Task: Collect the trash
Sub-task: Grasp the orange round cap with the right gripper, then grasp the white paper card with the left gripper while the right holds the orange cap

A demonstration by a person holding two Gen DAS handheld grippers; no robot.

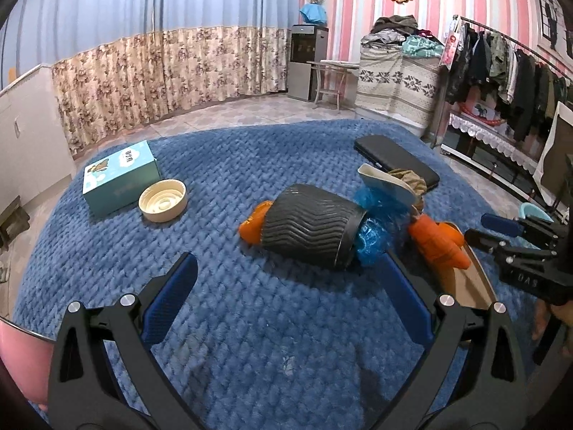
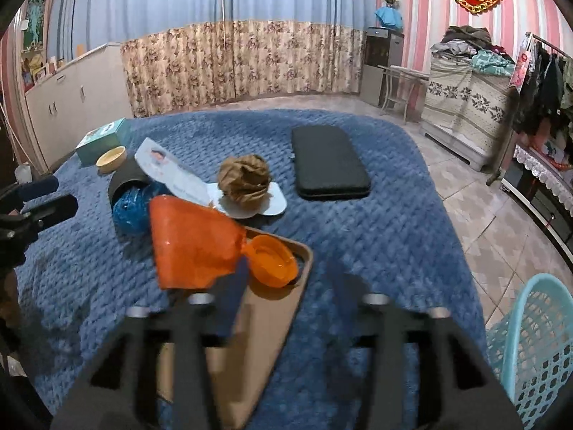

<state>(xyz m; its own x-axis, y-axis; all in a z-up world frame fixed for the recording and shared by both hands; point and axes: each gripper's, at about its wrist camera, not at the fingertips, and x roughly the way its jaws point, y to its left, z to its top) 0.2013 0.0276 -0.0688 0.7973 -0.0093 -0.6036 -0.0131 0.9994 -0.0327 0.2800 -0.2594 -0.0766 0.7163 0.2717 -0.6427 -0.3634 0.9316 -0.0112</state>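
A black ribbed bin (image 1: 308,229) lies on its side on the blue blanket (image 1: 250,322), with a blue bag (image 1: 379,215) spilling from its mouth. An orange plastic piece (image 2: 193,247) and an orange lid (image 2: 272,261) rest at the far end of a brown tray (image 2: 272,315). A crumpled brown paper ball (image 2: 245,181) sits on a white card (image 2: 274,206). My left gripper (image 1: 290,286) stands open just in front of the bin, holding nothing. My right gripper (image 2: 286,283) is blurred and open, its left finger beside the orange piece, pads not pressing on anything.
A teal box (image 1: 120,175) and a cream bowl (image 1: 163,200) stand at the blanket's far left. A flat black pad (image 2: 327,161) lies beyond the trash. A light blue basket (image 2: 537,340) stands on the tiled floor at right. Clothes rack and cabinets line the walls.
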